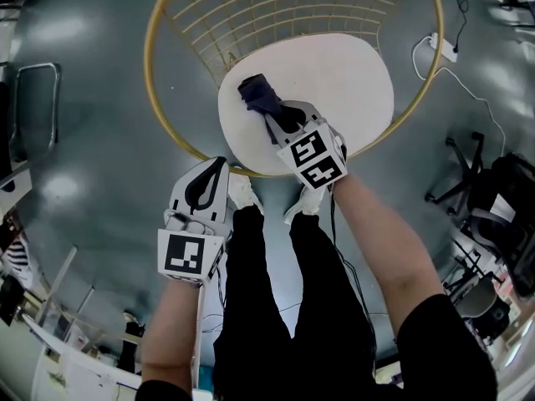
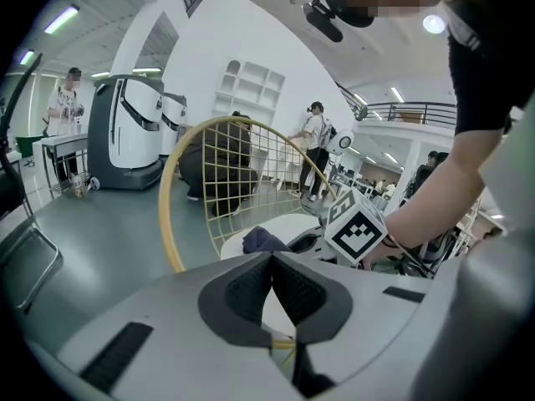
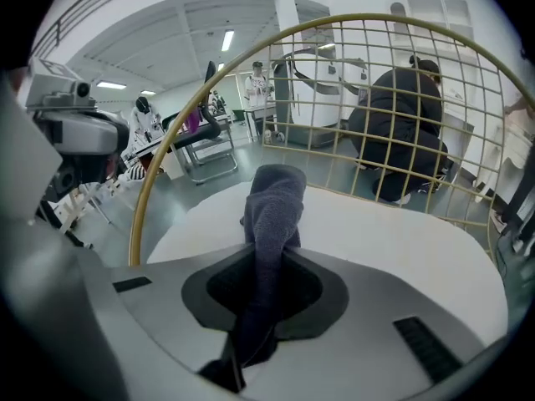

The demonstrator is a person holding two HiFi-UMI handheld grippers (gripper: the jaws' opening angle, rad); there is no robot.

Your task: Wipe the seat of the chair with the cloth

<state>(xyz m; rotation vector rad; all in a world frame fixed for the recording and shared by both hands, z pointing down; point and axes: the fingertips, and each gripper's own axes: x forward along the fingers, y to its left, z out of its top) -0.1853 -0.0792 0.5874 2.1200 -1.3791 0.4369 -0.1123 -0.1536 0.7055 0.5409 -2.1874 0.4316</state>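
We see the chair's seat (image 1: 343,90) as a smooth, matte white rounded pad. A gold hoop of thin metal wire (image 1: 167,98) rings it, and a grid of the same wire forms the backrest (image 1: 251,7). The hoop's far side is cut off by the top edge of the head view, and the chair's legs are hidden under the seat.

The cloth (image 1: 257,93) is dark blue with a napped, towel-like weave, bunched into a soft lump. It rests on the left part of the seat, near the front edge. The right gripper (image 1: 272,117) has its 2 dark ribbed pads clamped on the cloth. In the right gripper view the cloth (image 3: 274,199) rises as a folded strip out of the right gripper (image 3: 267,257), and its tail trails back between the jaws into shadow.

The left gripper (image 1: 213,170) is off the chair, just outside the hoop over the glossy grey floor (image 1: 92,140). Its jaws are pressed together at the tips, with nothing between them.

Each gripper's shell is smooth white plastic and carries a cube with black-and-white square markers (image 1: 313,155).
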